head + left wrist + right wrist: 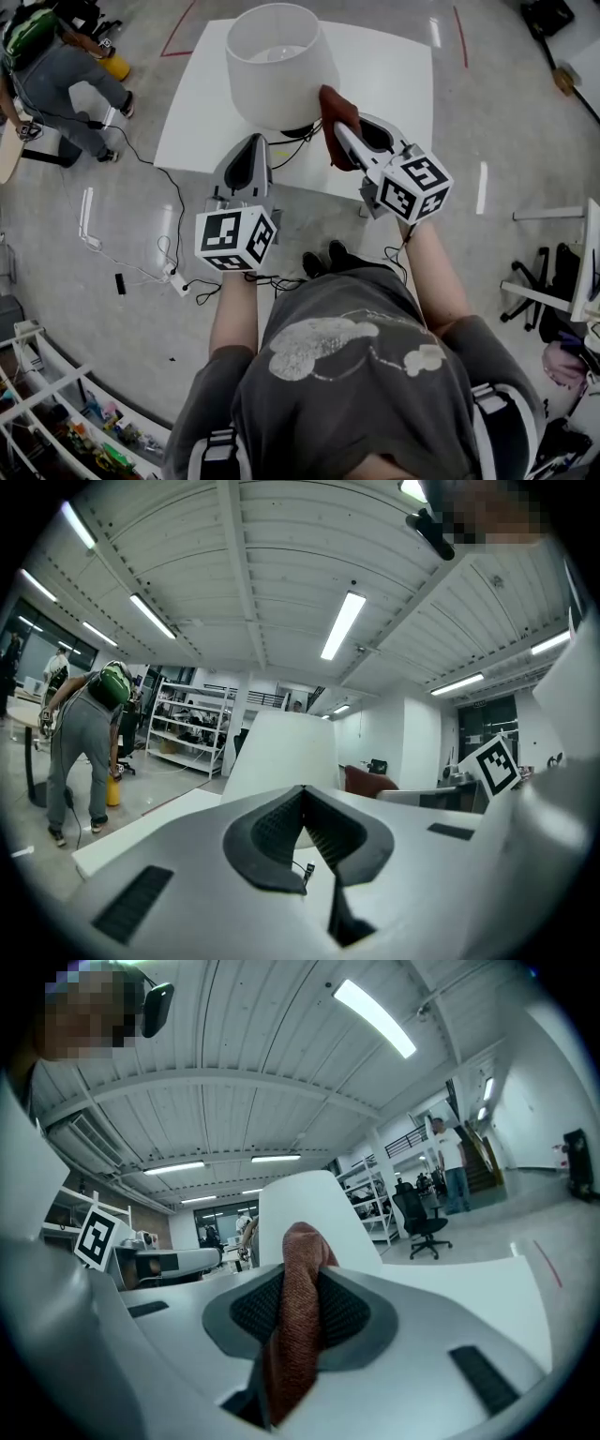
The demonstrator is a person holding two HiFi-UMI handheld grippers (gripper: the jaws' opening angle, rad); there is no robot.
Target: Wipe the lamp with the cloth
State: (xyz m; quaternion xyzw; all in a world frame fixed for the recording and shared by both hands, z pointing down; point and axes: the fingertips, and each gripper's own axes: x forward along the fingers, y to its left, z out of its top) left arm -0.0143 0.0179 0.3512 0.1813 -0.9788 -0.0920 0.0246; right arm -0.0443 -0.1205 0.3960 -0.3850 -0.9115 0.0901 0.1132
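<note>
Two grippers are held at the near side of the lamp (pixel 277 61), which stands on a white table (pixel 394 75). The right gripper (pixel 298 1309) is clamped on a rust-coloured cloth (pixel 298 1269), whose bunched top is seen just beside the right of the lamp's shade; contact cannot be confirmed. The left gripper (pixel 305 822) is closed with nothing in it, in front of the lamp. The cloth is judged soft and limp, best pinched low on its fold. The shade is judged light and easily tipped or dented, so gentle pressure is advised. Open tabletop lies right of the lamp; a black cable (pixel 292 142) trails over the table edge nearest the grippers.
</note>
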